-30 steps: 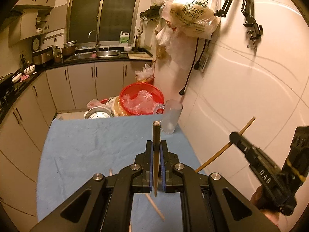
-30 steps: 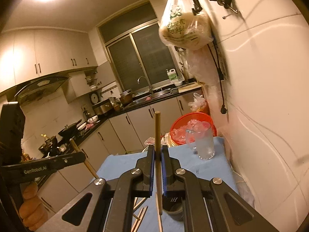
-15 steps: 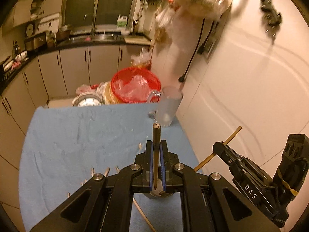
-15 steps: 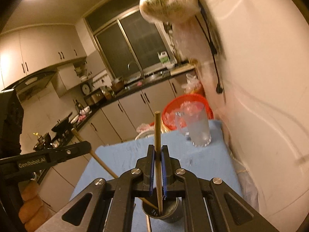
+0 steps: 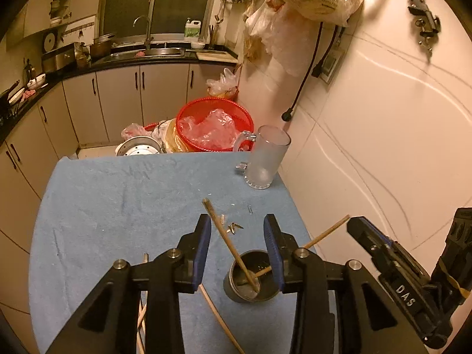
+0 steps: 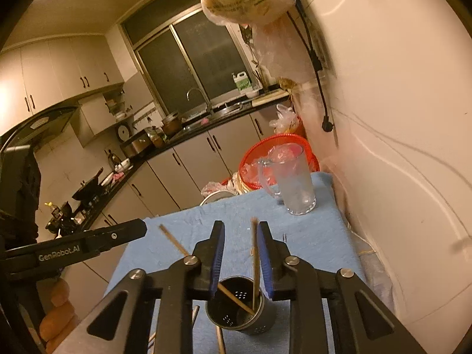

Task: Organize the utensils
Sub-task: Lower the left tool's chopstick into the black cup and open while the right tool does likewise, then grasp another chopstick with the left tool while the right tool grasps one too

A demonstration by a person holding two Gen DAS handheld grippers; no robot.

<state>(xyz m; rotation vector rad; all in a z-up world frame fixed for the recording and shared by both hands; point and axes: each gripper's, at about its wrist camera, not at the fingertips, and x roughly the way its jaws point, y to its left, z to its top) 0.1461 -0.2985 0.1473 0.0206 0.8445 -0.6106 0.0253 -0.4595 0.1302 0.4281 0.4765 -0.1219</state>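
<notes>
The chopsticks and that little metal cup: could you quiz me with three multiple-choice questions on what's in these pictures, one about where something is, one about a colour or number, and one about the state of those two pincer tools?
1. Where does the glass mug stand?
A. At the far right corner of the blue cloth
B. Inside the red basket
C. On the kitchen counter

2. How many chopsticks stand in the metal cup?
A. None
B. Two
C. Five

3. How are the left gripper and right gripper?
A. Both clamped on a chopstick
B. Only the left is open
C. Both open

Answers: 1 A, the mug sits on the cloth near the wall, in front of the basket. 2 B, two sticks lean inside the cup. 3 C, each pair of fingers stands wide apart, gripping nothing.
</notes>
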